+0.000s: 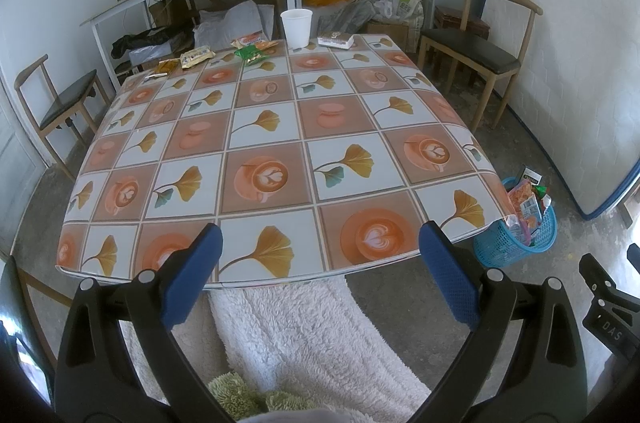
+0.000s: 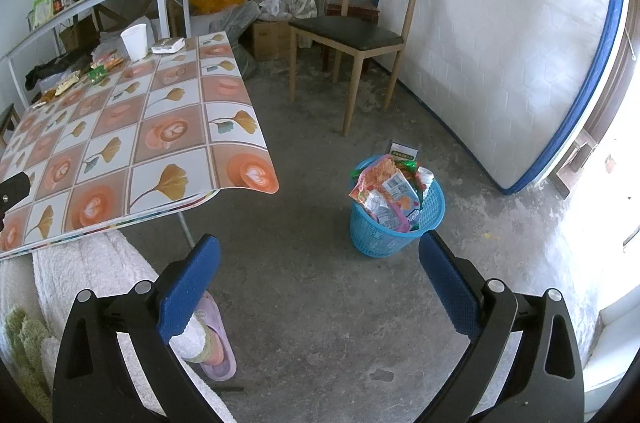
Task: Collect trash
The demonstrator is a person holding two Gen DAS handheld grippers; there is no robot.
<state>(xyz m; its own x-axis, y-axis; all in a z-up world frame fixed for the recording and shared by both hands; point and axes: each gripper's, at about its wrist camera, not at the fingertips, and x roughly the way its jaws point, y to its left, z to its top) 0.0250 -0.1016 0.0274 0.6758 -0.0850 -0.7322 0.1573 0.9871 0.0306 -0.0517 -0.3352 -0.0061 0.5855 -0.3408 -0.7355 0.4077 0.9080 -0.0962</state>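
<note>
Several snack wrappers lie along the table's far edge: a green one (image 1: pixel 251 55), a yellow one (image 1: pixel 196 56) and an orange one (image 1: pixel 251 40). A white paper cup (image 1: pixel 296 28) and a flat white packet (image 1: pixel 335 40) stand beside them. The blue basket (image 2: pixel 396 219) on the floor to the table's right is full of wrappers. My left gripper (image 1: pixel 320 247) hangs open over the near table edge, holding nothing. My right gripper (image 2: pixel 319 255) is open above the bare floor, just short of the basket. In the right wrist view the wrappers (image 2: pixel 98 73) and cup (image 2: pixel 135 41) appear far left.
The patterned table (image 1: pixel 280 151) fills the left wrist view. Wooden chairs stand at the right (image 2: pixel 352 35) and left (image 1: pixel 60 103). A mattress (image 2: pixel 500 43) leans on the right wall. A person's fluffy white legs (image 1: pixel 304 335) and a slipper (image 2: pixel 214 343) are below.
</note>
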